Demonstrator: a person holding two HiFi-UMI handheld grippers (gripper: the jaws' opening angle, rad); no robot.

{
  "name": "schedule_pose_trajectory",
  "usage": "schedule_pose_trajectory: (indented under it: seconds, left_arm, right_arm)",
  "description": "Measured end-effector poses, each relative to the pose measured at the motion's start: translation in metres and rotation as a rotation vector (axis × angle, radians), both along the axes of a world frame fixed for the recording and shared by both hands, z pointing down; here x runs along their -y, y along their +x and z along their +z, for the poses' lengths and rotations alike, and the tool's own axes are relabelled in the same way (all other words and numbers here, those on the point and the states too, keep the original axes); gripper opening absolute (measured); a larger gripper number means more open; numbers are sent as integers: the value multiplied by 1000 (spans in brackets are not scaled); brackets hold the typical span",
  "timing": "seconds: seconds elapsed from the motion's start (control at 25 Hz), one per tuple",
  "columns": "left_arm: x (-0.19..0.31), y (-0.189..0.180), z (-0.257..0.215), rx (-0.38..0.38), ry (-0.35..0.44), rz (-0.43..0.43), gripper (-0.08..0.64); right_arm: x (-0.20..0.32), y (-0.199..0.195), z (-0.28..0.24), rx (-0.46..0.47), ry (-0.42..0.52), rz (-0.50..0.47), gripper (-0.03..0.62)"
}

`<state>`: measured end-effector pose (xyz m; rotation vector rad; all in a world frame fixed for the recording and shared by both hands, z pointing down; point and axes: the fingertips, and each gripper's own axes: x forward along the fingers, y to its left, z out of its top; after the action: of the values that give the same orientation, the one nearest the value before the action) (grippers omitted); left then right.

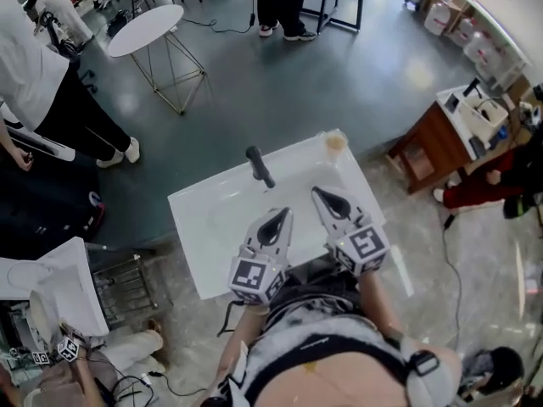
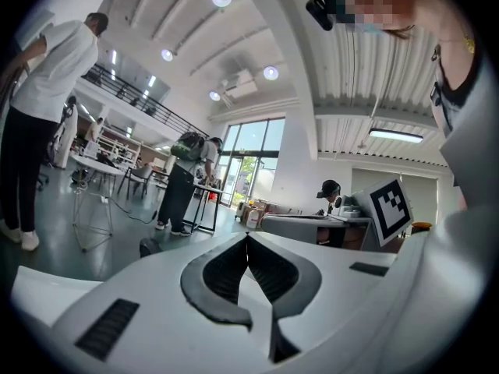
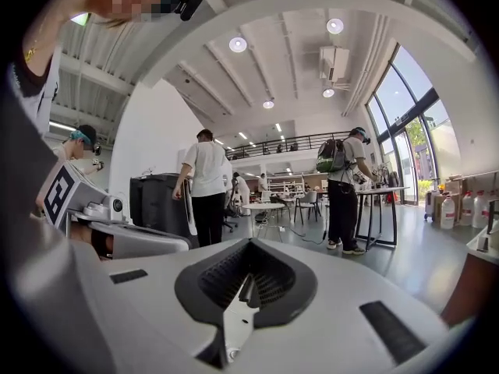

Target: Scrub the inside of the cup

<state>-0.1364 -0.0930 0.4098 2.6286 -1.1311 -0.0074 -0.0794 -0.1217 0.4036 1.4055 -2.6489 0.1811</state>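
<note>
With the left gripper (image 1: 282,217) and right gripper (image 1: 322,195) both closed on nothing over the white tabletop (image 1: 204,219), open one for the small tan cup (image 1: 336,142) at its far corner and the other for the dark stick-like tool (image 1: 260,166).

My left claw (image 1: 283,214), right claw (image 1: 316,192) and body (image 1: 331,359) hide the table's (image 1: 204,219) near edge. The cup (image 1: 336,142) at its far right corner is too small to see inside.

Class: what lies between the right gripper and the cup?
Nothing but bare white table. The head view shows that stretch clear between the right gripper and the cup; the dark-handled tool lies off to the left.
</note>
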Motion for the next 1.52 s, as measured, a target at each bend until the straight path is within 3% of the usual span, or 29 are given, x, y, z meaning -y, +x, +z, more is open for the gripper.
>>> schedule_pose_trajectory:
  seconds: [0.24,0.68,1.0,1.52]
  left_arm:
    - [23,18,-3,3,-6,-50,6]
    - [50,79,-4,10,-14,-59,6]
    - [68,99,7,32,-41,-95,6]
    - [89,121,26,69,-104,-163,6]
  right_arm:
    - [22,22,-3,-12,15,-61,2]
    - [51,79,25,-30,-39,-69,3]
    - [76,105,53,-53,-121,-87,3]
    - [132,154,139,-114,-265,-91,3]
